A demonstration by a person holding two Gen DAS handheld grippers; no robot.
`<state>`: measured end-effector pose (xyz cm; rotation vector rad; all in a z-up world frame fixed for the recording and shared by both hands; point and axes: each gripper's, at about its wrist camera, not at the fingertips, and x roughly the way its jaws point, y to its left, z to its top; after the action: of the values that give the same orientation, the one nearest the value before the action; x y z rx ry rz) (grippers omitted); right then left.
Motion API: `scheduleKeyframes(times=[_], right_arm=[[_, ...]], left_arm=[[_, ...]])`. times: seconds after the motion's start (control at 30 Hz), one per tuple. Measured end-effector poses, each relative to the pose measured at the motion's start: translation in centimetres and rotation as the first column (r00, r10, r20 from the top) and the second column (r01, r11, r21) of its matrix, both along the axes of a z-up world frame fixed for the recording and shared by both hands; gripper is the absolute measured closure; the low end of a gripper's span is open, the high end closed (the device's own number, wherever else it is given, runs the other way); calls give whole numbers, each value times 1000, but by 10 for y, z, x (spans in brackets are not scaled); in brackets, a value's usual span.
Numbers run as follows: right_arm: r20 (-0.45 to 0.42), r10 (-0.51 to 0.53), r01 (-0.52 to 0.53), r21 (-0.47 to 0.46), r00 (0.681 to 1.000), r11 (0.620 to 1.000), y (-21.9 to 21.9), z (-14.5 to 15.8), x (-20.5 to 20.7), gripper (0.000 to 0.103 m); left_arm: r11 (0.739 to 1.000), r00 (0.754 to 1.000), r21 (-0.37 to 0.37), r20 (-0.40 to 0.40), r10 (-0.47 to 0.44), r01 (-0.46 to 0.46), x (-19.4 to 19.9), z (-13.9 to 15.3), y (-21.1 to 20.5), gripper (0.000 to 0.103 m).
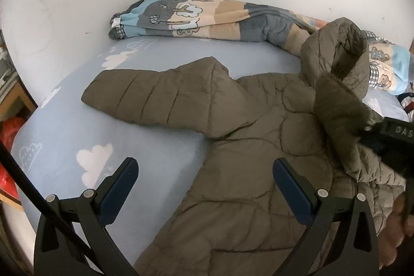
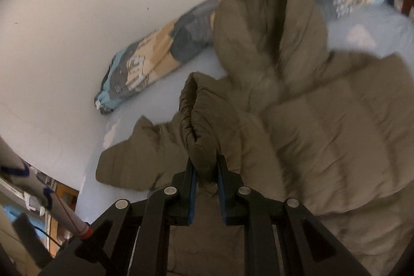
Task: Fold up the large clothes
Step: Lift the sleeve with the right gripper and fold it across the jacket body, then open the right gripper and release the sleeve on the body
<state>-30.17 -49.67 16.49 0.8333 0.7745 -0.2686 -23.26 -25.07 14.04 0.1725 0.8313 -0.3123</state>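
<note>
- Olive-green quilted jacket (image 1: 258,146) lies spread on a bed (image 1: 64,136) covered with a pale blue sheet printed with white clouds; this flat, open layout gives both tools access to its edges for folding.
- One sleeve (image 1: 145,95) extends flat toward the wall, well apart from either tool and not yet folded in.
- Hood (image 2: 258,25) stands bunched at the far end of the jacket, against a rolled patterned quilt (image 1: 196,14) that lies along the wall.
- Right hand-held gripper (image 2: 205,170) is clenched on a cuff (image 2: 199,126): the gathered cuff fabric is pinched between its blue pads. The cuff is raised above the jacket body, which suggests this sleeve is being carried across the torso as a fold.
- Left hand-held gripper (image 1: 204,172) is released, its jaws standing wide with nothing between them. It hovers over the near side edge of the jacket, one finger above the sheet and the other above the fabric, probably placed to take that edge or to steady the garment.
- Motion blur in the right wrist view obscures finer fabric detail.
</note>
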Motion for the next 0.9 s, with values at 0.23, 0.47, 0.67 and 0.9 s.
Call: scheduleKeyframes(times=[0.23,0.47,0.67,0.9], right_arm=[[44,92,-91,-15,995,996,-2,13,-9,50],[-76,-160,141,-211,984,967,-83,31,-72,42],[-317,-291,202,-285,903,937,-142,-30,-106,42],[-384,-255,175,-232,887,957,-148,-58,-102,38]], left_arm=[[1000,1000,-4,-24,-7,7,6,-7,-7,0],[999,998,24,-54,-32,33,5,-20,-27,0],[994,988,62,-132,-86,94,2,-43,-52,0],[976,956,134,-264,-131,170,-2,-78,-72,0]])
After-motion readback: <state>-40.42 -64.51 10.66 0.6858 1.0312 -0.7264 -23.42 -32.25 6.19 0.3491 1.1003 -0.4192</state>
